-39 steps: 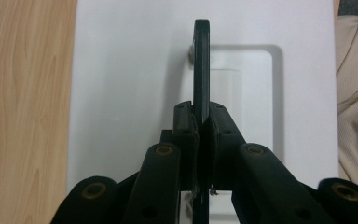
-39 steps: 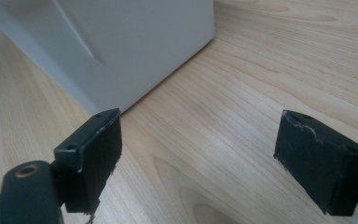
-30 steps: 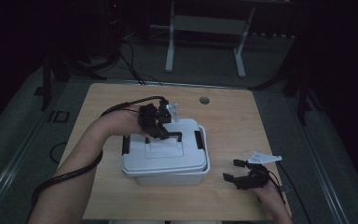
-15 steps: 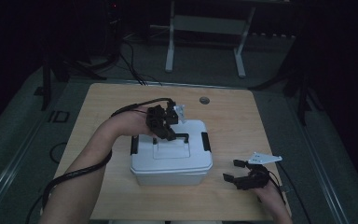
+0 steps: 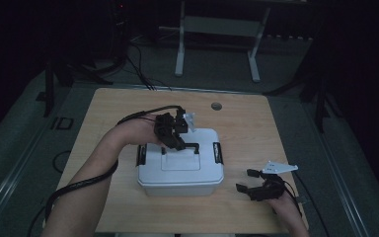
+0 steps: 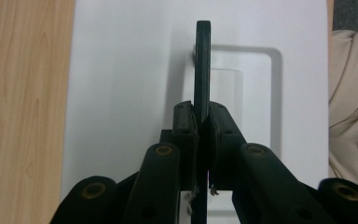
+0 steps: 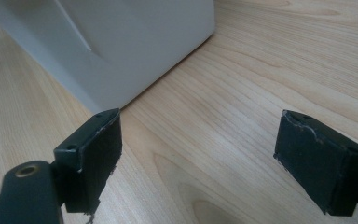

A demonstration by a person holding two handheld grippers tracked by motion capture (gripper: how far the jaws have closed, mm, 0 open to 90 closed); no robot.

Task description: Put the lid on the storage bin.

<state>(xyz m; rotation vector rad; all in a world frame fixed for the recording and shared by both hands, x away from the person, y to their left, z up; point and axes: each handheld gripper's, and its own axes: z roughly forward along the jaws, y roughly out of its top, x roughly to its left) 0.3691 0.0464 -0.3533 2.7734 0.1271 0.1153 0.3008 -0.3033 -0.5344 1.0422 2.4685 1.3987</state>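
A white lidded box [image 5: 180, 173] stands in the middle of the wooden table [image 5: 246, 128], with black latches at its two ends. Its thin black handle [image 5: 191, 145] stands up from the lid. My left gripper [image 5: 177, 143] reaches over the lid from the left and is shut on that handle. In the left gripper view the handle [image 6: 203, 60] runs edge-on between the pressed pads of the left gripper [image 6: 202, 112], above the white lid [image 6: 130, 70]. My right gripper [image 5: 246, 179] rests low on the table right of the box, open. The right gripper [image 7: 200, 154] has bare wood between its pads, and the box corner [image 7: 135, 37] is just ahead.
A round hole [image 5: 216, 106] sits near the table's far edge. A metal stand [image 5: 217, 44] and cables lie on the dark floor beyond. Pale cloth of the person [image 6: 352, 116] shows at the near side of the box.
The box has shifted slightly to the right and now sits square and level, with the left gripper still on its handle. The right gripper has stayed where it was.
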